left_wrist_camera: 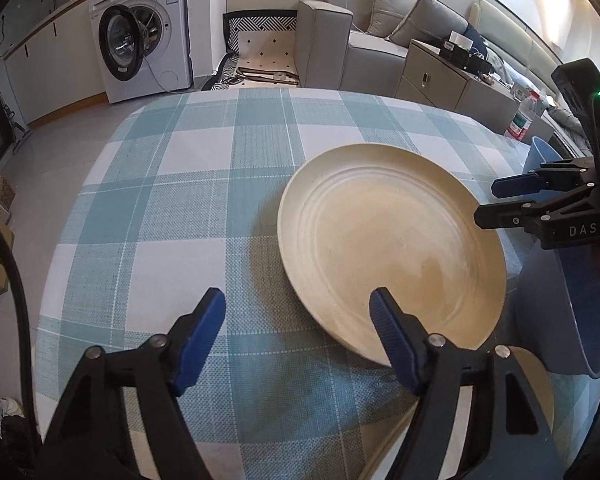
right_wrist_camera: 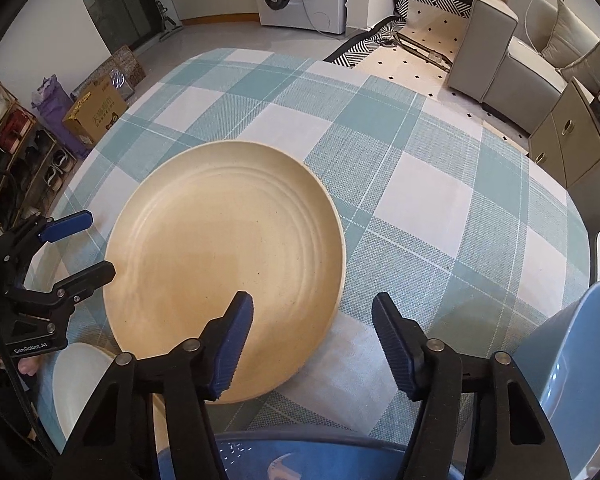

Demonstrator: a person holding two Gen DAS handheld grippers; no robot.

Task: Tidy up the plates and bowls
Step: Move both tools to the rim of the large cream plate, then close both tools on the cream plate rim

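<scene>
Approaching cream plate (left_wrist_camera: 392, 240) on counter (left_wrist_camera: 180, 200) | left tongs (left_wrist_camera: 298, 312) and right tongs (right_wrist_camera: 312, 320) parted, empty, straddling plate's opposite rims | blue bowl (right_wrist_camera: 576, 360) right of plate | next: close on rim, stack.

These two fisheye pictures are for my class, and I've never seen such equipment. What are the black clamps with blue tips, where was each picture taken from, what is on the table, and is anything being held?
The clamps are hand-held two-finger grippers, one in each of a person's hands. Each carries a camera looking along its fingers.

One picture comes from the left gripper, the other from the right gripper; each also shows the other gripper at its edge.

On the teal-and-white checked tablecloth lies a large round cream plate. Blue bowls and a smaller pale dish sit at the near edge.

Nothing is held: both grippers stand open above the plate's rim, one blue pad over it.
</scene>
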